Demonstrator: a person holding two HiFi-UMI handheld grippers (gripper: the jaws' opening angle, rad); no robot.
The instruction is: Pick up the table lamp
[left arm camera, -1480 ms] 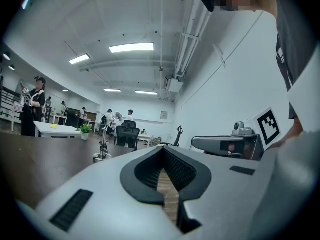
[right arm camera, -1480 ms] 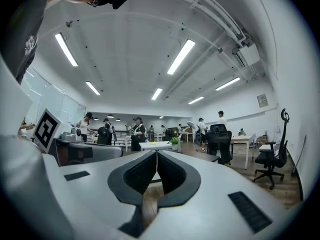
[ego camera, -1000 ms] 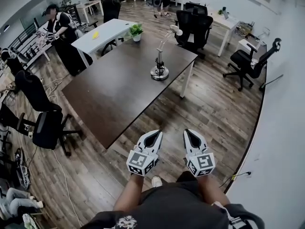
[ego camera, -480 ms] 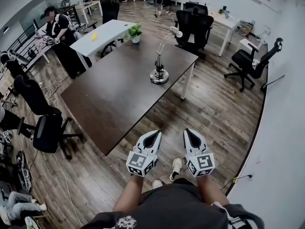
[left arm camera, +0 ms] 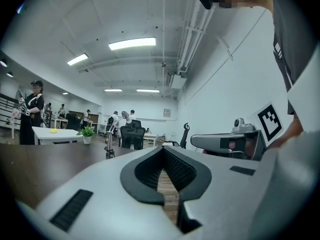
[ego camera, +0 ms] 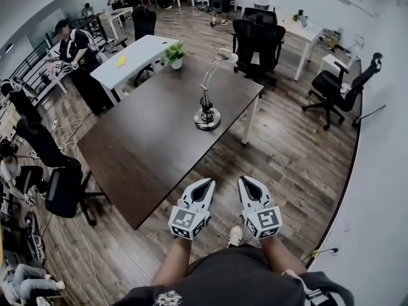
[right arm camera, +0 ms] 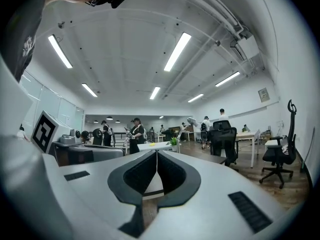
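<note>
The table lamp (ego camera: 207, 116) stands upright toward the far right of the dark brown table (ego camera: 146, 145), its round silver base on the top and its thin arm rising to a small head (ego camera: 226, 54). Both grippers hover side by side over the wood floor, short of the table's near corner and well away from the lamp. My left gripper (ego camera: 208, 182) is shut and holds nothing, and so is my right gripper (ego camera: 245, 180). In the left gripper view the lamp (left arm camera: 108, 145) appears small, left of the shut left gripper (left arm camera: 162, 149). The right gripper view shows the right gripper (right arm camera: 156, 152) with the lamp (right arm camera: 184, 129) far beyond it.
A white table (ego camera: 131, 56) with a potted plant (ego camera: 172, 54) adjoins the far end. Black office chairs stand behind the lamp (ego camera: 258, 40), at the right (ego camera: 344, 85) and at the left (ego camera: 60, 183). A person (ego camera: 80, 56) stands at the far left. A white wall runs along the right.
The table and lamp now sit nearer and lower in the head view. Both grippers have come forward toward the table's near corner, still side by side and shut.
</note>
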